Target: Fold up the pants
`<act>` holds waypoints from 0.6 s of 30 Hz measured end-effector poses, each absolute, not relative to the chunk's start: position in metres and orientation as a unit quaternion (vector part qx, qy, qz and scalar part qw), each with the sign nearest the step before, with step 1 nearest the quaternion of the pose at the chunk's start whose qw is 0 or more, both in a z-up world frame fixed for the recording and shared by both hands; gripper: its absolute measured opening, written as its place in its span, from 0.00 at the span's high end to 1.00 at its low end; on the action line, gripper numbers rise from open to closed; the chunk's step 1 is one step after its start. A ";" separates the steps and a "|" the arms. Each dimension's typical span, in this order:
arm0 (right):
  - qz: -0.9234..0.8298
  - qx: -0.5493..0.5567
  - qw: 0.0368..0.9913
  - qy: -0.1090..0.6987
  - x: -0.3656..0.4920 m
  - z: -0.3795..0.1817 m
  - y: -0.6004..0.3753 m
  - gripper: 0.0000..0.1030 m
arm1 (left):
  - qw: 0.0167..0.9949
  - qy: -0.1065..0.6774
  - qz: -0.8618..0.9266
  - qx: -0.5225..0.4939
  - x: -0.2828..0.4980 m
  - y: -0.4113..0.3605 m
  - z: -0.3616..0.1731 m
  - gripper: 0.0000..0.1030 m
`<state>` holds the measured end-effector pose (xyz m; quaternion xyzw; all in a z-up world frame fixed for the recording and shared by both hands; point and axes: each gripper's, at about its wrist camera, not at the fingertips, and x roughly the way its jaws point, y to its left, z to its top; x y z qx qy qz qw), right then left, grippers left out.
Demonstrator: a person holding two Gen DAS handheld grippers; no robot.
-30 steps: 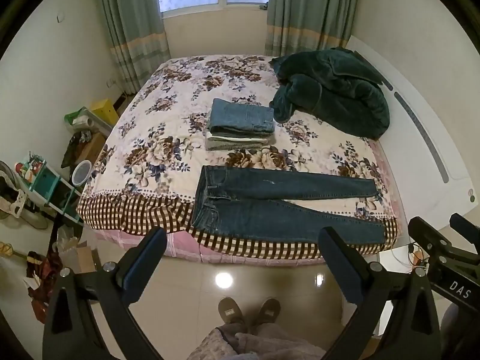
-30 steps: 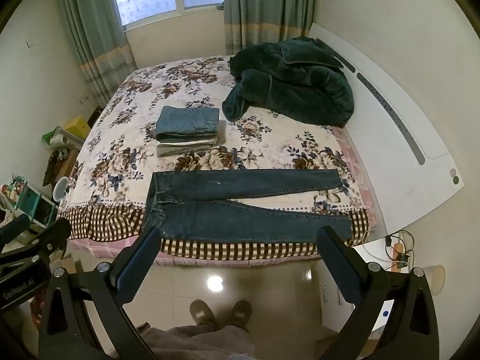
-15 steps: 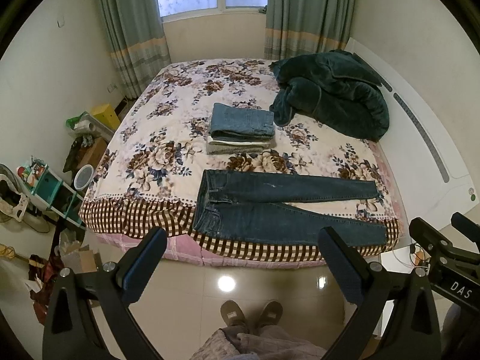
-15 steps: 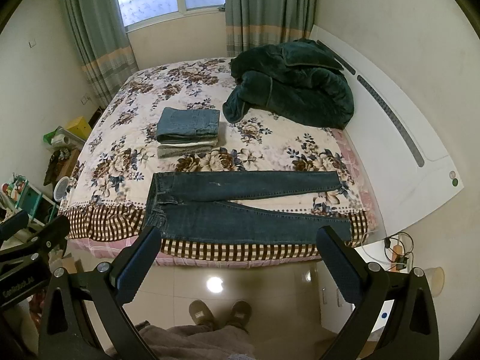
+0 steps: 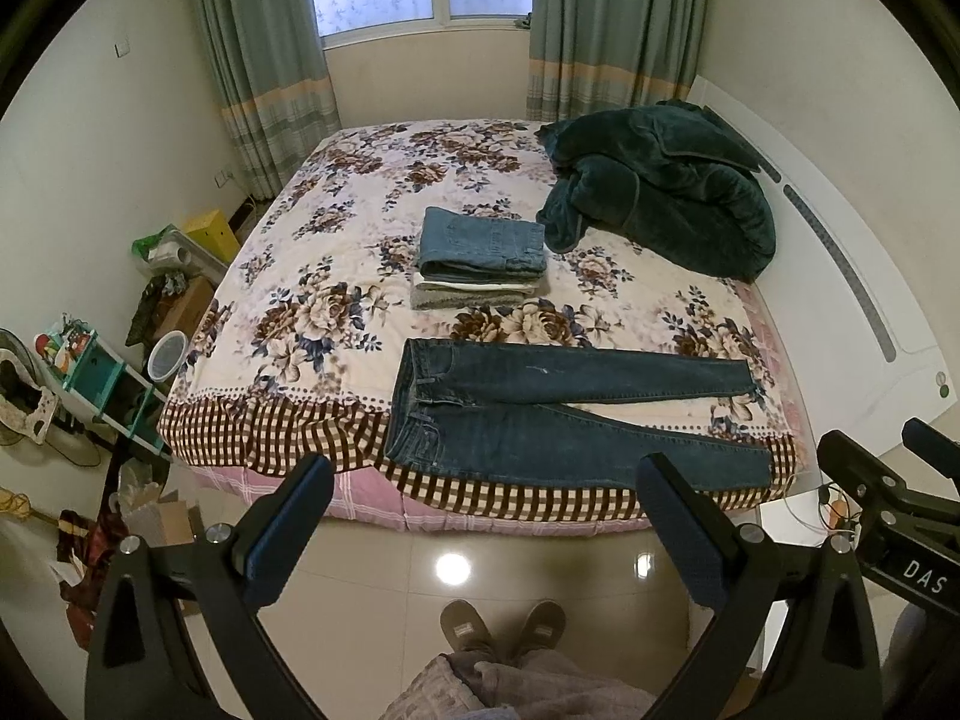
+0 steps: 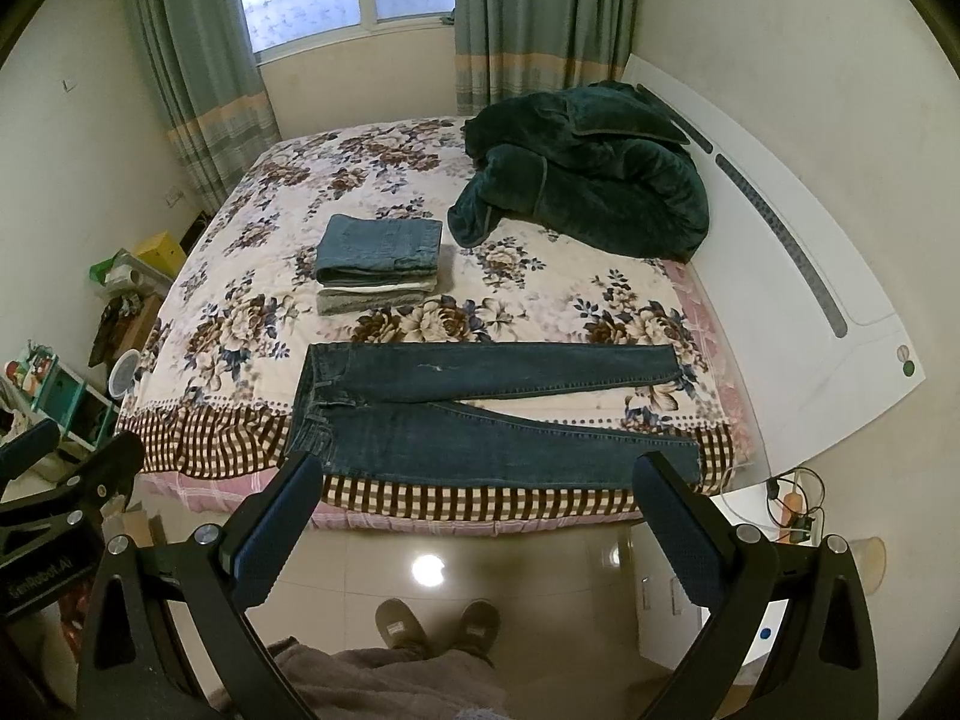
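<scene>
A bed point(image 5: 312, 276) covered by a floral spread with a checked border is shown. Dark jeans point(image 5: 540, 414) are laid flat along its near edge, a stack of folded clothes point(image 5: 480, 258) at mid-bed, and a rumpled green blanket point(image 5: 666, 192) beside the headboard.

Only the person's slippers point(image 5: 503, 629) and a fold of clothing show at the bottom edge; the right gripper point(image 5: 900, 492) is cut off at the left-wrist frame's right edge; shelf clutter point(image 5: 66, 354) is indistinct.
</scene>
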<state>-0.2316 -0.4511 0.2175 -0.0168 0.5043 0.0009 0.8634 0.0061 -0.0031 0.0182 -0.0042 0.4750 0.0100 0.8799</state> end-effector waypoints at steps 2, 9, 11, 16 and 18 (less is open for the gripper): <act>0.003 -0.019 0.864 0.503 -0.236 0.219 -0.455 0.00 | 0.880 0.475 0.009 -0.005 0.006 -0.003 0.018 0.00; 0.005 -0.021 0.865 0.501 -0.238 0.222 -0.455 0.00 | 0.880 0.474 0.010 -0.004 0.005 -0.004 0.018 0.00; 0.006 -0.021 0.865 0.501 -0.238 0.222 -0.455 0.00 | 0.881 0.474 0.010 -0.005 0.004 -0.005 0.019 0.00; 0.004 -0.021 0.865 0.500 -0.239 0.222 -0.454 0.00 | 0.881 0.473 0.011 -0.006 0.000 -0.007 0.020 0.00; 0.004 -0.020 0.865 0.500 -0.239 0.221 -0.454 0.00 | 0.881 0.473 0.011 -0.007 0.000 -0.008 0.020 0.00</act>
